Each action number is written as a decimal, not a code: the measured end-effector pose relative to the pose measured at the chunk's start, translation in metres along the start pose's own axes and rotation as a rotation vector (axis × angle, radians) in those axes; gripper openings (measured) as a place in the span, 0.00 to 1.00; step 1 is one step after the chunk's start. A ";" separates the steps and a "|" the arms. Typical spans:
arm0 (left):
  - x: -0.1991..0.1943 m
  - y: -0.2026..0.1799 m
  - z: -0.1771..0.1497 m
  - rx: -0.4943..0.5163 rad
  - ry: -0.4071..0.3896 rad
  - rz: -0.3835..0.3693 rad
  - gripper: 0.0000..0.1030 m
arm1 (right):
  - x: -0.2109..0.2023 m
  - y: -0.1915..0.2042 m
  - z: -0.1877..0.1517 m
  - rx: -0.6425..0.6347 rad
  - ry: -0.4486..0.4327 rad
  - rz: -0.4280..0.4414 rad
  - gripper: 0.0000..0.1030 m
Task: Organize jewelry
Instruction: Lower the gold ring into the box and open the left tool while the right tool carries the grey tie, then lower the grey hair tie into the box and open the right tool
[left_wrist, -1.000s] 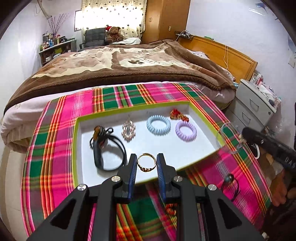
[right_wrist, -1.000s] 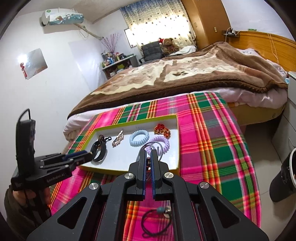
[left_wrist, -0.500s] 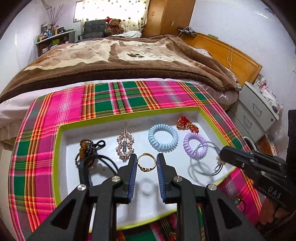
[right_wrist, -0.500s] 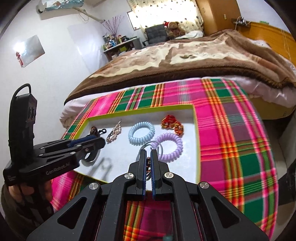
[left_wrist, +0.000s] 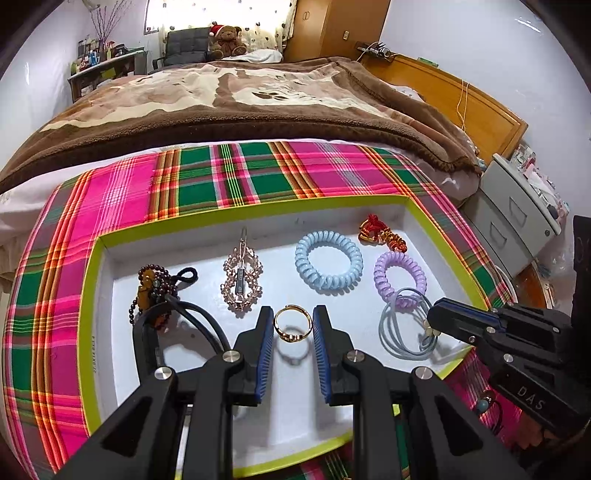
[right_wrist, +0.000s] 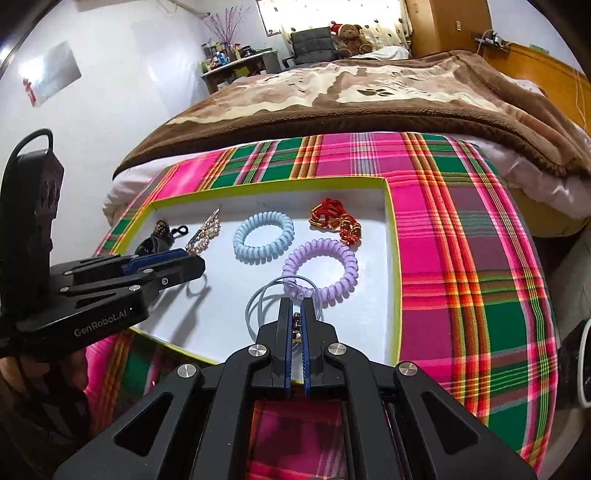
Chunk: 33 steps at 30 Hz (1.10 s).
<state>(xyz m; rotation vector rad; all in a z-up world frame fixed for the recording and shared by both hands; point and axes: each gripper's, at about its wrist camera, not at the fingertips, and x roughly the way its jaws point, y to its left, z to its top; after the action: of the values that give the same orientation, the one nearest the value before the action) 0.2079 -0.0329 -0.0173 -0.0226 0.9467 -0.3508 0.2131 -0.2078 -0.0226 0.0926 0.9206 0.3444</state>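
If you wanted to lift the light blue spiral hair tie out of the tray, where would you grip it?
Pinch the near arc of the light blue spiral hair tie, from above, one finger inside its open centre. It lies flat on the tray, clear of its neighbours.

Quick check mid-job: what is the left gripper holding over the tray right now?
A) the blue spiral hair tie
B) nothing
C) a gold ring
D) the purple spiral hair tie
C: in the left wrist view the gold ring sits gripped between the left gripper pads above the tray, while the blue spiral hair tie and purple spiral hair tie lie on the tray floor.
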 end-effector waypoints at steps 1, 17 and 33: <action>0.000 0.001 0.000 -0.002 0.002 0.002 0.22 | 0.001 0.000 0.000 0.002 0.005 0.001 0.04; 0.006 0.000 -0.001 -0.016 0.019 -0.003 0.28 | -0.004 0.001 -0.001 -0.012 -0.017 -0.027 0.14; -0.022 -0.007 -0.013 -0.031 -0.016 0.020 0.41 | -0.027 0.003 -0.008 0.008 -0.067 -0.031 0.25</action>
<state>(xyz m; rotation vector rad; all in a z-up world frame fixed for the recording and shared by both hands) 0.1843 -0.0313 -0.0062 -0.0440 0.9355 -0.3166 0.1910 -0.2148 -0.0066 0.0972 0.8559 0.3074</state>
